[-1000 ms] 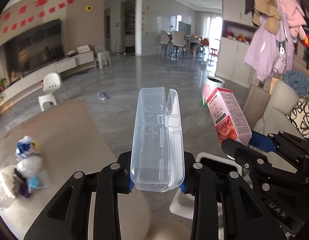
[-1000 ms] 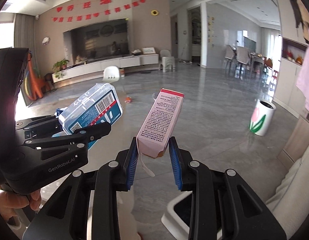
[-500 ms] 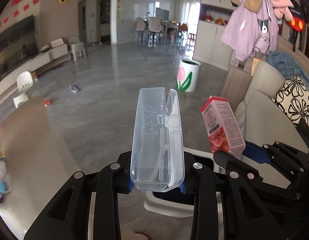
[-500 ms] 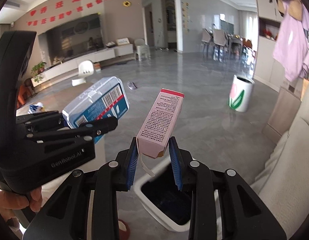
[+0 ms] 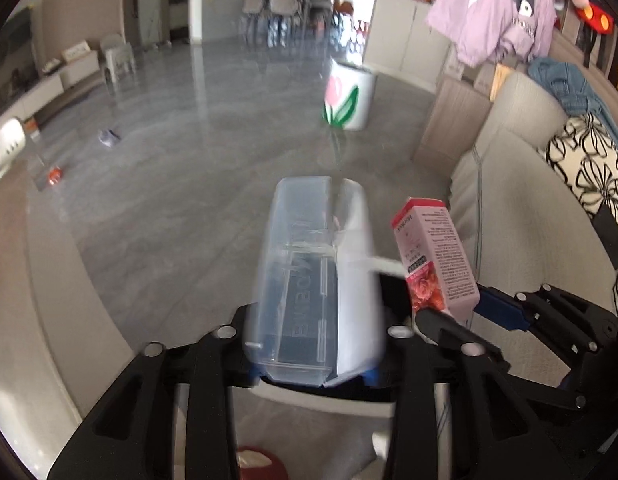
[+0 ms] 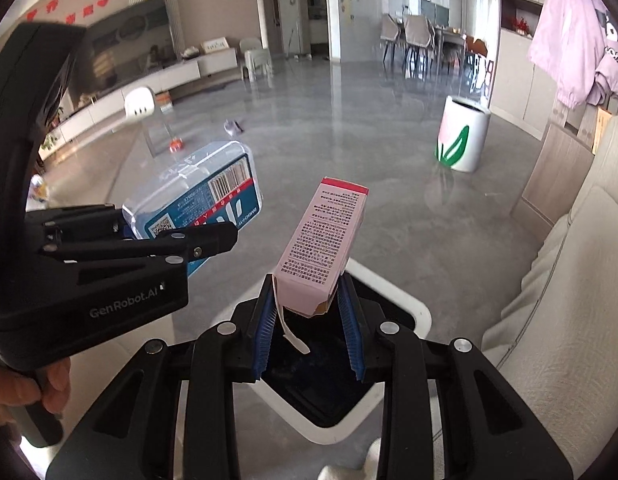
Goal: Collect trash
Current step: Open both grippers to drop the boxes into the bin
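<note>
Left gripper (image 5: 313, 380) opening, clear plastic case (image 5: 309, 280) loose between its pads above the white bin (image 6: 393, 292). Right gripper (image 6: 309, 332) opening too, pink carton (image 6: 323, 240) between parted blue pads, over the bin's dark mouth.

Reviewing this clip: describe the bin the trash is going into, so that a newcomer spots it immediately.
Find the beige sofa on the right; on the grey floor beside it, directly below both grippers, stands the white bin. It is squarish, with rounded corners and a dark inside, unlike the round tulip-painted container farther off.
</note>
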The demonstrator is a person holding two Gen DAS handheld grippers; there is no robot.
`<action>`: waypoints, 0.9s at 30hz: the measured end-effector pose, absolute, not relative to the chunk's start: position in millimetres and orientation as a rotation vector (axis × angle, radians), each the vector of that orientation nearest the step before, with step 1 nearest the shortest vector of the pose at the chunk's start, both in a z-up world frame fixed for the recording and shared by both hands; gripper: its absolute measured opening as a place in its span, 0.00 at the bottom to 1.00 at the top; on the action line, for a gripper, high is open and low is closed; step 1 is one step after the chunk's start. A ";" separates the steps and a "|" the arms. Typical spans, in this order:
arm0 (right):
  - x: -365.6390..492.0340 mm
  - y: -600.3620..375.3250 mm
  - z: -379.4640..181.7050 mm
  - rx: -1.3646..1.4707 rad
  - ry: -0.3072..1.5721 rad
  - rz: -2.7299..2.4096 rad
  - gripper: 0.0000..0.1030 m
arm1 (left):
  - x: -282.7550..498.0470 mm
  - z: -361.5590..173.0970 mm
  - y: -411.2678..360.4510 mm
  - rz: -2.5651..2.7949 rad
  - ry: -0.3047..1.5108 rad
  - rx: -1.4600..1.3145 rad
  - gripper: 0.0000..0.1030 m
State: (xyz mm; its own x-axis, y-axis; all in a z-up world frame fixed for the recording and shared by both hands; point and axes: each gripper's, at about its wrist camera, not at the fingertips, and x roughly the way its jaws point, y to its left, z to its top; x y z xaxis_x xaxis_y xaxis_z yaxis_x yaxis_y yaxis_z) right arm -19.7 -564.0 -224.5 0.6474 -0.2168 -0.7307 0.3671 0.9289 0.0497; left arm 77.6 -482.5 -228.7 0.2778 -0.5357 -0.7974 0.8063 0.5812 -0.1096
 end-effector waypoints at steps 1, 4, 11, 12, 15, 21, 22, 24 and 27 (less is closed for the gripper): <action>-18.1 -566.0 -227.6 0.191 0.815 -0.332 0.50 | 77.1 -234.9 -485.9 -0.903 0.925 0.373 0.95; -16.5 -564.2 -236.7 0.115 0.836 -0.355 0.95 | 68.6 -244.5 -492.0 -0.871 0.882 0.453 0.95; -16.3 -571.6 -244.0 0.077 0.854 -0.391 0.95 | 67.5 -250.7 -492.9 -0.849 0.892 0.469 0.95; -16.0 -570.9 -243.6 0.076 0.852 -0.394 0.95 | 68.6 -249.8 -491.1 -0.848 0.893 0.466 0.95; -17.8 -571.3 -237.3 0.083 0.832 -0.396 0.96 | 74.1 -242.6 -486.8 -0.834 0.892 0.443 0.95; -12.0 -557.2 -212.4 0.045 0.771 -0.379 0.96 | 90.8 -211.0 -462.5 -0.791 0.855 0.359 0.95; -9.5 -552.6 -205.7 0.037 0.752 -0.366 0.96 | 93.7 -202.8 -454.9 -0.780 0.842 0.341 0.95; -3.3 -542.8 -194.9 0.033 0.726 -0.338 0.96 | 98.5 -188.9 -441.0 -0.756 0.824 0.316 0.95; 9.5 -522.7 -178.1 0.011 0.682 -0.291 0.96 | 105.2 -171.4 -416.2 -0.708 0.795 0.285 0.95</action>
State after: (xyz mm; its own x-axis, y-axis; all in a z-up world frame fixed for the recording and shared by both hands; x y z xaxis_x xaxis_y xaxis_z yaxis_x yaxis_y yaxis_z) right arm 9.5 -522.7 -178.1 0.7374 -0.2616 -0.6227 0.2690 0.9594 -0.0846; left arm 105.2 -416.2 -171.4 0.4881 -0.4711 -0.7347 0.6756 0.7369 -0.0236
